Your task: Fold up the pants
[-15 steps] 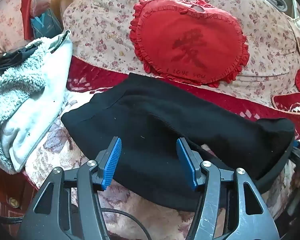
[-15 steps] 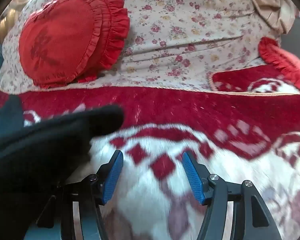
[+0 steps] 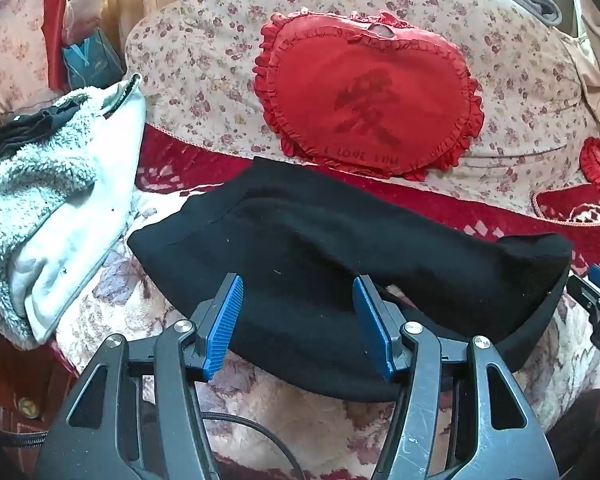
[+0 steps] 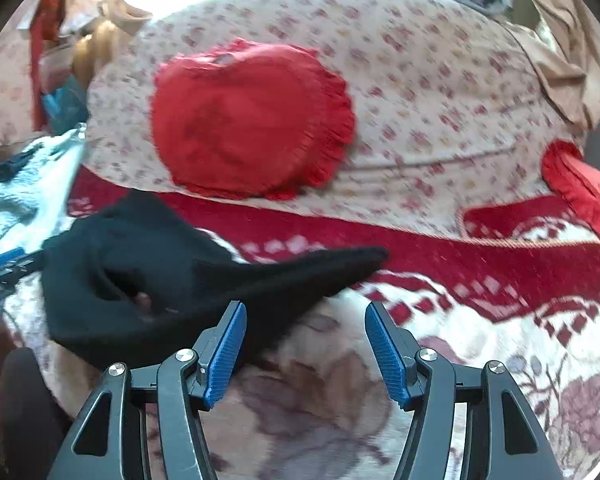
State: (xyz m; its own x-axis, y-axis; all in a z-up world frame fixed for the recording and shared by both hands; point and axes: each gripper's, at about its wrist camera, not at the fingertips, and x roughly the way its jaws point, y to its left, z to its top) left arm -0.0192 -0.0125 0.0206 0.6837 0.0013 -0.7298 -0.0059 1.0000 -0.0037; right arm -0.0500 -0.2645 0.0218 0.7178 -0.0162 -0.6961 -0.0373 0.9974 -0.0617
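Note:
The black pants (image 3: 319, 248) lie folded in a long bundle across the floral blanket on the sofa seat. My left gripper (image 3: 298, 320) is open and empty, its blue pads over the near edge of the pants. My right gripper (image 4: 303, 340) is open and empty, just right of the pants (image 4: 172, 280), whose pointed end reaches toward the right. The right gripper's tip shows at the right edge of the left wrist view (image 3: 595, 292). The right wrist view is blurred.
A red heart-shaped cushion (image 3: 371, 100) leans on the floral sofa back (image 3: 204, 48). A pale fleece garment (image 3: 48, 208) is piled at the left. Another red cushion (image 4: 579, 184) sits at the right. The blanket (image 4: 499, 340) covers the seat.
My right gripper has pulled back and swung left, so more of the pants and the heart cushion show. The left gripper has barely moved.

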